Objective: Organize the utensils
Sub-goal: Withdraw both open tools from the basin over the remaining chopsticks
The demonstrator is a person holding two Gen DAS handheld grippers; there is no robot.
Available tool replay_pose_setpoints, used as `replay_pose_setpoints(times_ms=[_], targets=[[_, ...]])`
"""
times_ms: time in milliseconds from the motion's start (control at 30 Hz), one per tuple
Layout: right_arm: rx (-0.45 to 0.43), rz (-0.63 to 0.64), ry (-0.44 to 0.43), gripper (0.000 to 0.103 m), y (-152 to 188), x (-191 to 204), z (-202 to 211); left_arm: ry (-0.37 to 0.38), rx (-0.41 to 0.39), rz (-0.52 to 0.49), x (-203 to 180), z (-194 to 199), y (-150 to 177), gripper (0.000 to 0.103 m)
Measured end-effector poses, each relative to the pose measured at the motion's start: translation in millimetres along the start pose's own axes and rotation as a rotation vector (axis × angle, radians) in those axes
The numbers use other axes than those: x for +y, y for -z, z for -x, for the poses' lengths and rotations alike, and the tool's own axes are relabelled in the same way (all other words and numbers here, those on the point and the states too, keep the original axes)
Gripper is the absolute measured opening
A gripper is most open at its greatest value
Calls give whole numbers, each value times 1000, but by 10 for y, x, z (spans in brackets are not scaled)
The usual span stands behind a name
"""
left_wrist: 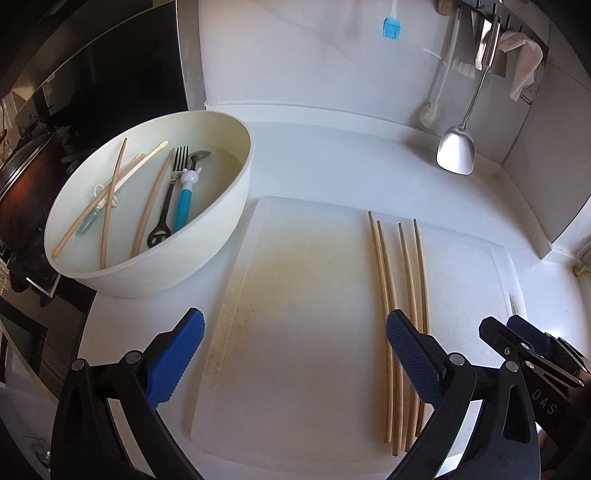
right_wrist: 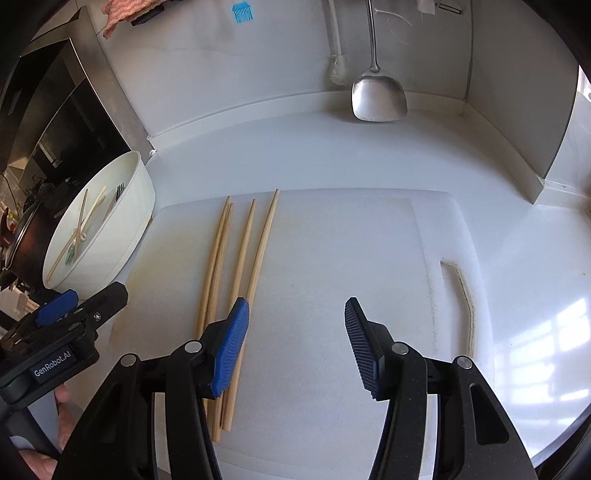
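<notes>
- I have the left gripper (left_wrist: 295,354) hovering above the white cutting board (left_wrist: 314,406), its jaws wide apart and empty; nothing lies between the blue pads.
- My right gripper (right_wrist: 295,347) hangs beside it over the same board, jaws about half parted, also holding nothing. Its left pad sits over the near ends of the chopsticks, but I cannot tell whether it touches them.
- Four wooden chopsticks (left_wrist: 400,295) lie on the board, side by side and roughly parallel, tips pointing toward the back wall. I judge this to be the sorted row, like laid with like.
- The cream bowl (left_wrist: 236,206) stands on the counter just beside the board's left edge. It holds the unsorted remainder: more chopsticks, a black-handled fork (left_wrist: 173,184), a blue-handled spoon (left_wrist: 186,195) and some pale smaller items I cannot identify.
- A steel spatula (right_wrist: 378,94), a white brush (right_wrist: 337,70) and a blue silicone brush (left_wrist: 390,27) hang at the back wall, well apart from the work.
- Judgement: sorting is partway done; the bowl's contents remain, and the left gripper, being nearer the bowl, is better placed to fetch from it.
</notes>
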State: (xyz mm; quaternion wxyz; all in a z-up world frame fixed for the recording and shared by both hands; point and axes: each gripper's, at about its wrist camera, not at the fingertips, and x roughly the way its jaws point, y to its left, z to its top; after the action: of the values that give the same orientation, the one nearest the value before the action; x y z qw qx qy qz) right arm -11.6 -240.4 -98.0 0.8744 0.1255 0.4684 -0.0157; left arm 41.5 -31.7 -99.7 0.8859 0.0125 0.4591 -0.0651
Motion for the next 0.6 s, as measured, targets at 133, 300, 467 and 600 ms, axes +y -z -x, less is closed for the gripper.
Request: replay_pose_setpoints(times_ms=[133, 300, 467, 600], targets=[[-2, -23, -22, 52, 8, -19, -86, -10, 25, -17, -66, -117, 42, 97], [-33, -19, -16, 52, 33, 19, -155, -23, 12, -62, -122, -236, 94, 97], [-53, 2, -13, 52, 45, 62, -263, 14, 7, -53, -112, -370, 93, 97], [-47, 1, -12, 52, 44, 45, -340, 23, -12, -60, -113, -422, 97, 97]])
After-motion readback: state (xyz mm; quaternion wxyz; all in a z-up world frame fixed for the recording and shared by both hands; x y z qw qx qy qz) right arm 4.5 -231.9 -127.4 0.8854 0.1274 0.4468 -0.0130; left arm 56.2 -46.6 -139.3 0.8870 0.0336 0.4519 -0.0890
